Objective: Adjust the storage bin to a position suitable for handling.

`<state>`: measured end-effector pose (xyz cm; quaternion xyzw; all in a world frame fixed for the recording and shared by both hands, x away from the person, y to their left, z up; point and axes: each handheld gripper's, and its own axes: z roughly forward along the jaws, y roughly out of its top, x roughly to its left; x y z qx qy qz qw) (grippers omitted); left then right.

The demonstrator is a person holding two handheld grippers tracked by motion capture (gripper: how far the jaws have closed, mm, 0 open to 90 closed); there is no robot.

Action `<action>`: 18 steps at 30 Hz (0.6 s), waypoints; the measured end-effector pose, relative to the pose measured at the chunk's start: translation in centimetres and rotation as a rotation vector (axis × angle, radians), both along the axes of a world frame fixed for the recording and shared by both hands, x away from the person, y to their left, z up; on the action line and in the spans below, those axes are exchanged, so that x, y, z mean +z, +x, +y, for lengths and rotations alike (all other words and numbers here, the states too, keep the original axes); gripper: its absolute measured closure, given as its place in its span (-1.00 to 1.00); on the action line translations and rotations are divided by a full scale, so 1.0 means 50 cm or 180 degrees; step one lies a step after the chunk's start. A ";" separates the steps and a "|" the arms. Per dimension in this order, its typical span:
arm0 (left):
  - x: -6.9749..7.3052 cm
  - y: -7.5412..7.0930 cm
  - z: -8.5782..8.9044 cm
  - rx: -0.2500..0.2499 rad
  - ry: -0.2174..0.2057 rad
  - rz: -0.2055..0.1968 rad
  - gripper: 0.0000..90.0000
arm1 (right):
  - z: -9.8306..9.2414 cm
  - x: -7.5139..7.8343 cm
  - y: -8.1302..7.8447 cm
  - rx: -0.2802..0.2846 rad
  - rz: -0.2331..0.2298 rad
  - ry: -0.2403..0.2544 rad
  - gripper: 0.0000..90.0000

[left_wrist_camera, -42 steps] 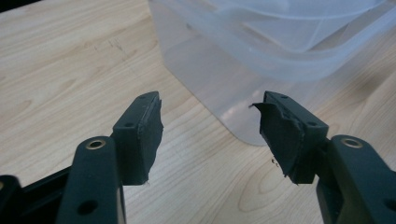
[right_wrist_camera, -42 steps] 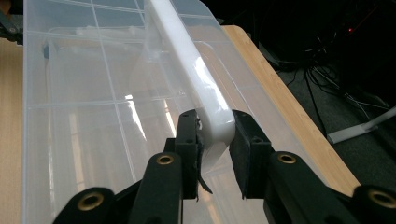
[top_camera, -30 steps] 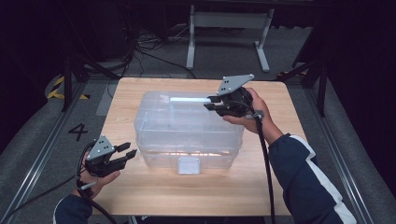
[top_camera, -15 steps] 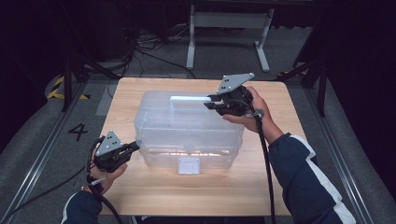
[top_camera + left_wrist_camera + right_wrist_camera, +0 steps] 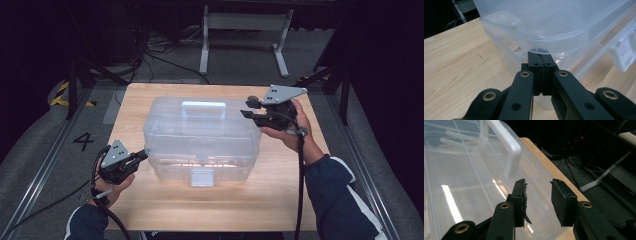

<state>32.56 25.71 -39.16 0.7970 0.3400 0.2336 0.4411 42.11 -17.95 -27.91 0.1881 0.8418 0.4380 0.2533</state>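
A clear plastic storage box (image 5: 200, 137) with a white handle (image 5: 203, 105) on its lid and a white front latch (image 5: 202, 177) stands in the middle of the wooden table (image 5: 165, 205). My left gripper (image 5: 145, 153) is shut, its tips touching the box's near left corner just under the lid rim (image 5: 539, 51). My right gripper (image 5: 248, 108) is open and hovers over the lid's right end, jaws spread above the clear lid (image 5: 474, 185) near the handle (image 5: 507, 147).
A white metal stand (image 5: 242, 30) and cables lie on the dark floor beyond the table. A floor marking "4" (image 5: 83, 140) sits left of the table. Bare wood lies in front of the box and at its right side.
My left gripper moved right and forward to the box's near left corner and closed. My right gripper stayed over the lid's right end.
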 end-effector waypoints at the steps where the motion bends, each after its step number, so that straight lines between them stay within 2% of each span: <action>1: 0.001 0.000 0.001 0.0006 -0.0007 0.0002 0.99 | -0.012 -0.002 -0.004 -0.0022 -0.0014 0.0024 0.44; 3: 0.003 0.002 0.002 -0.0007 -0.0008 -0.0020 0.99 | -0.024 -0.004 -0.008 -0.0044 -0.0021 0.0058 0.43; 4: 0.004 0.002 0.002 0.0001 -0.0011 -0.0021 0.99 | -0.053 -0.007 -0.017 -0.0125 -0.0044 0.0135 0.41; 5: 0.006 0.003 0.001 0.0008 -0.0009 -0.0034 0.99 | -0.066 -0.009 -0.020 -0.0164 -0.0053 0.0160 0.41; 8: 0.012 0.004 0.002 0.0005 -0.0008 -0.0049 0.99 | -0.102 -0.020 -0.025 -0.0310 -0.0040 0.0189 0.39; 9: 0.012 0.004 0.002 0.0005 -0.0008 -0.0049 0.99 | -0.102 -0.020 -0.025 -0.0310 -0.0040 0.0189 0.39; 11: 0.015 0.005 0.001 0.0020 -0.0014 -0.0063 0.99 | -0.141 -0.042 -0.025 -0.0386 0.0045 0.0296 0.36; 13: 0.017 0.005 0.001 0.0025 -0.0002 -0.0096 0.99 | -0.147 -0.049 -0.025 -0.0406 0.0066 0.0307 0.36; 18: 0.023 0.009 0.002 0.0029 -0.0022 -0.0144 0.99 | -0.171 -0.100 -0.030 -0.0421 0.0151 0.0344 0.33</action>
